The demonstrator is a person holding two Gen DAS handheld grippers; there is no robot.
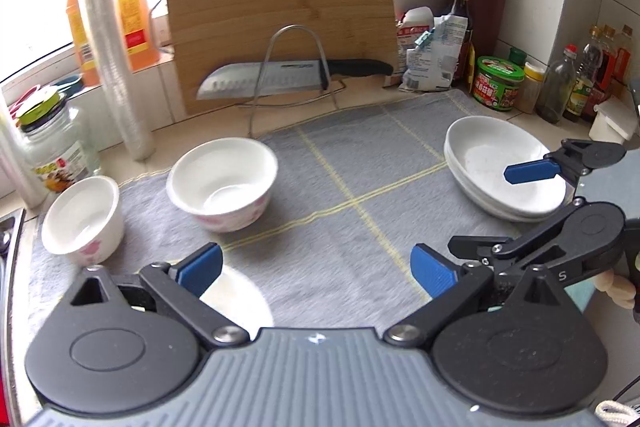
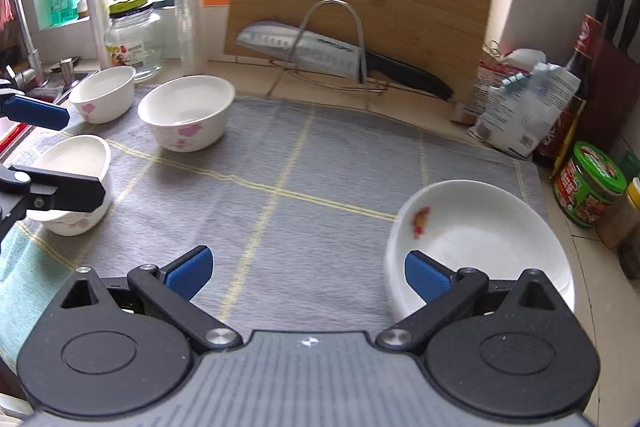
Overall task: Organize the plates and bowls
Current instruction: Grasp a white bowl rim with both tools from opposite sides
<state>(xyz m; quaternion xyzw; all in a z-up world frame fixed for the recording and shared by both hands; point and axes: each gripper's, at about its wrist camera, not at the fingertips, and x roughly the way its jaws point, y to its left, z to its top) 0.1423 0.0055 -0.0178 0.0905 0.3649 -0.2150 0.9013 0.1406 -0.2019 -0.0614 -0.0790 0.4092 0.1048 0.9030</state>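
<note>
Two low wrist views, shared grey mat (image 1: pixel 344 227).

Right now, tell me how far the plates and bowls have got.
Done: the plates sit stacked at the right of the grey mat. In hand: nothing; the left gripper and right gripper are both open and empty, the right one beside the plates. Left: three flowered bowls stand apart on the mat's left side, the far bowl, the middle bowl and the near bowl, not yet nested.

The left hand-held gripper (image 1: pixel 316 269) is hovering wide open over the grey cloth (image 1: pixel 340 187), two bowls (image 1: pixel 224 183) sitting ahead-left and stacked plates (image 1: pixel 500 167) ahead-right.
</note>
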